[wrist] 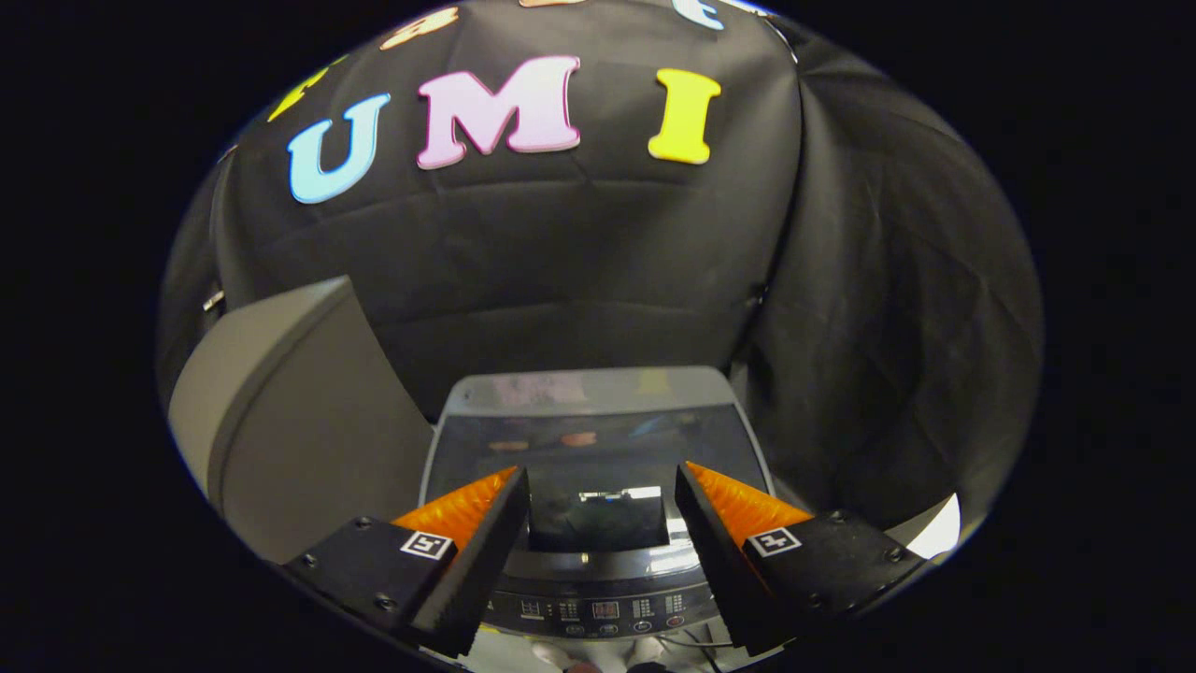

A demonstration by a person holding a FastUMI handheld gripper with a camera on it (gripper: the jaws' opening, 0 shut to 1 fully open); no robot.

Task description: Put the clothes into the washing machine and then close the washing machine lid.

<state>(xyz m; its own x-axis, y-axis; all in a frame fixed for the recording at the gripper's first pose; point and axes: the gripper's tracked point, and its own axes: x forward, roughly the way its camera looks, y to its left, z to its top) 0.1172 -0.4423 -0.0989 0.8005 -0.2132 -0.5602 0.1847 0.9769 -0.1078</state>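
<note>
Gripper [603, 495] fingers spread wide, nothing between them, held above washing machine front. No clothes held or visible here.

Just below fingers: control panel [603, 612], curved strip of buttons facing holder.

Between and beyond fingers: washing machine [598, 449], dark glossy lid [570, 449] lying flat, apparently closed; lid handle recess sits between fingertips, likely why fingers are centred there.

Left of machine: grey slanted panel [280, 411], purpose unclear.

Behind: black cloth wall [579, 262].

Judgement: either start or finish of task.
</note>
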